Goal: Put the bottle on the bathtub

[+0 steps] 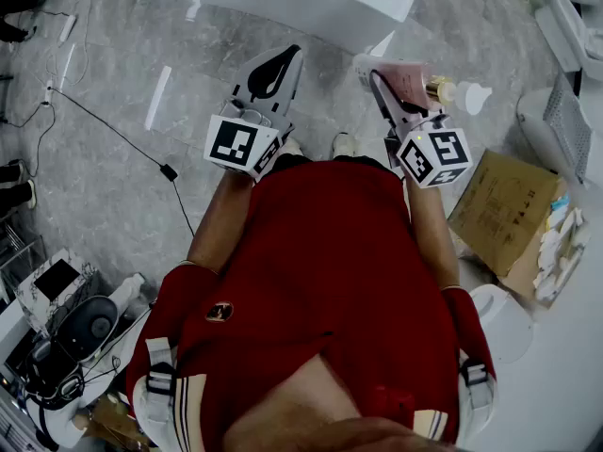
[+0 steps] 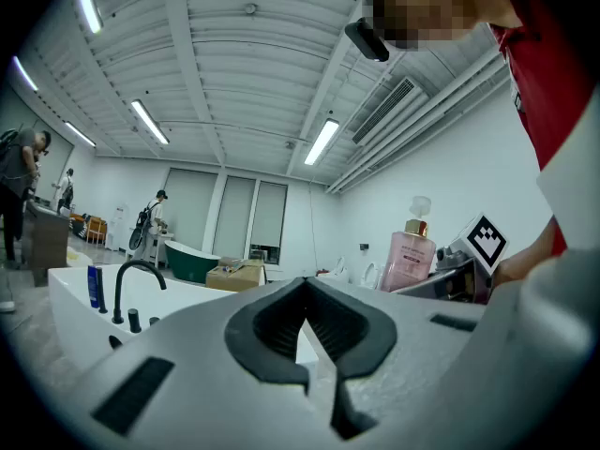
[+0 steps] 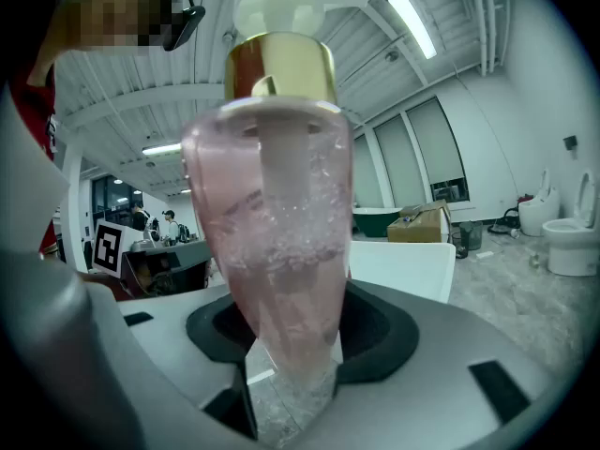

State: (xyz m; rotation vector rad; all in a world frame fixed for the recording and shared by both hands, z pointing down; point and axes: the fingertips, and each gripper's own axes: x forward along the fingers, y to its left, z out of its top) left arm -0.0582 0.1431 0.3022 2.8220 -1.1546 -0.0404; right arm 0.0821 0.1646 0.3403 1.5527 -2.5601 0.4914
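A clear pink pump bottle (image 3: 272, 223) with a gold collar and white pump stands upright between the pads of my right gripper (image 3: 286, 345), which is shut on its lower body. In the head view the bottle (image 1: 412, 81) lies in the right gripper (image 1: 391, 81) just short of the white bathtub (image 1: 330, 3). My left gripper (image 1: 290, 56) is held beside it, shut and empty, its dark pads (image 2: 281, 331) meeting at the tips. From the left gripper view the bottle (image 2: 410, 251) shows to the right, and the bathtub rim (image 2: 75, 289) with a black faucet (image 2: 139, 279) to the left.
A cardboard box (image 1: 504, 205) and white fixtures stand at the right. Cables (image 1: 104, 121) and a white strip (image 1: 157, 97) lie on the grey floor at the left. A toilet (image 3: 570, 242) and a green tub (image 2: 192, 256) are farther off, with people at the back.
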